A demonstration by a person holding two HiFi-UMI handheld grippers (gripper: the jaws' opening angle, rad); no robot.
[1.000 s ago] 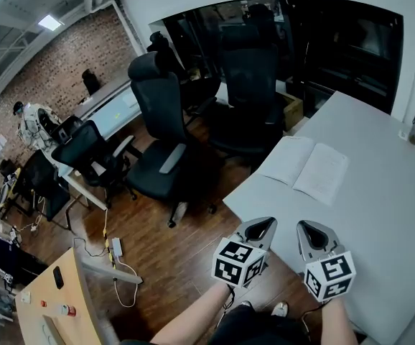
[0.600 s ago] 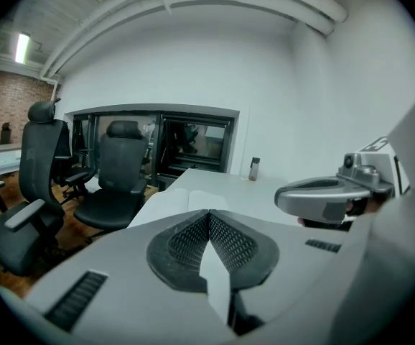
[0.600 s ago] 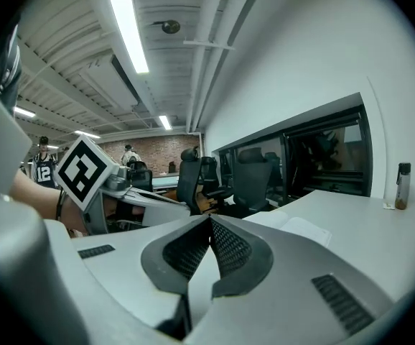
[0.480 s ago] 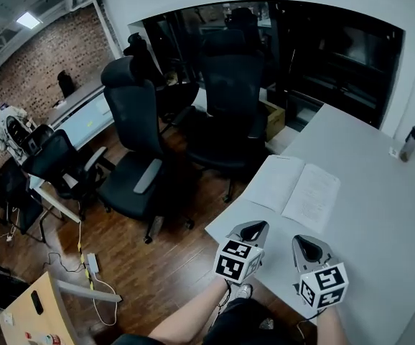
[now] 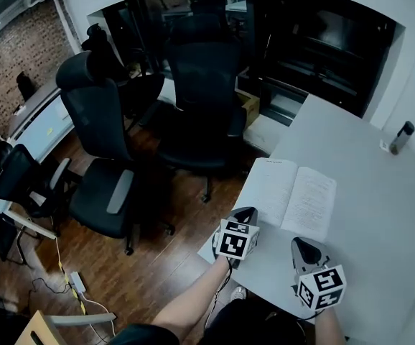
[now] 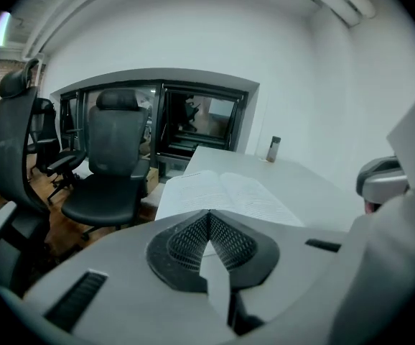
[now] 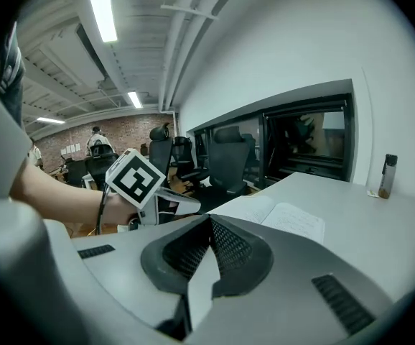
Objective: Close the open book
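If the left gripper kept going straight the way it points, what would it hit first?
Most likely the open book, lying dead ahead of the left gripper's shut tips. Depth is unclear, so it might touch the table just short of the pages.

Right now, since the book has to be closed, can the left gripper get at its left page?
Probably yes. The left gripper, jaws together, points at the open book from just short of its near edge, and nothing lies on the table between them.
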